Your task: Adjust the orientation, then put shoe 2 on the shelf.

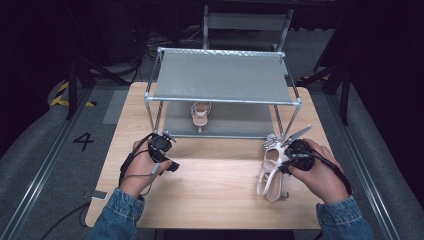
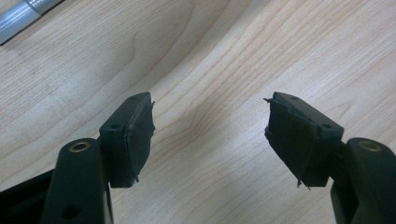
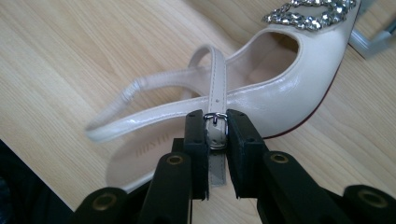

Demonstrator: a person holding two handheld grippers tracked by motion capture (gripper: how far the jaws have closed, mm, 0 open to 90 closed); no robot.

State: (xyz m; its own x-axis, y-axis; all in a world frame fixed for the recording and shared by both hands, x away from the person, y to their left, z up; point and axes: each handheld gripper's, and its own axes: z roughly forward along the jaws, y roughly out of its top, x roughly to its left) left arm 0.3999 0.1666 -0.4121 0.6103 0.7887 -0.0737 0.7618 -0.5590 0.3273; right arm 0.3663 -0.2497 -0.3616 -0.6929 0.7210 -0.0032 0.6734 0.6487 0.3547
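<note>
At the near right of the bench [image 1: 210, 200], a pale slingback shoe [image 1: 271, 172] is gripped by the right gripper [image 3: 217, 128], whose jaws are pinched narrow on the buckled strap [image 3: 217, 93], just at the small metal buckle [image 3: 215, 117]. In the high view the shoe is seen beside the right hand [image 1: 312, 167], with its heel end toward the near edge and its toe toward the rack; whether its sole rests on the wood or is lifted clear cannot be told. The shoe is judged to be light, with a stiff glossy upper and a thin, pliable strap that will let the body swing and turn under the gripper, so a slow carry is called for. The rhinestone ornament [image 3: 312, 13] on the toe is judged fragile and is best left untouched; the firmer side wall of the upper would give a steadier hold than the strap.

At the near left, the left gripper [image 2: 210, 135] is held wide open over bare wood, with nothing between its jaws.

Farther off, a metal shoe rack [image 1: 222, 100] stands at the far middle of the bench, and a second pale shoe [image 1: 200, 115] is set on its lower shelf. The bench is of light, smooth wood grain. Beyond it, a dark room with grey floor and cables is seen.
</note>
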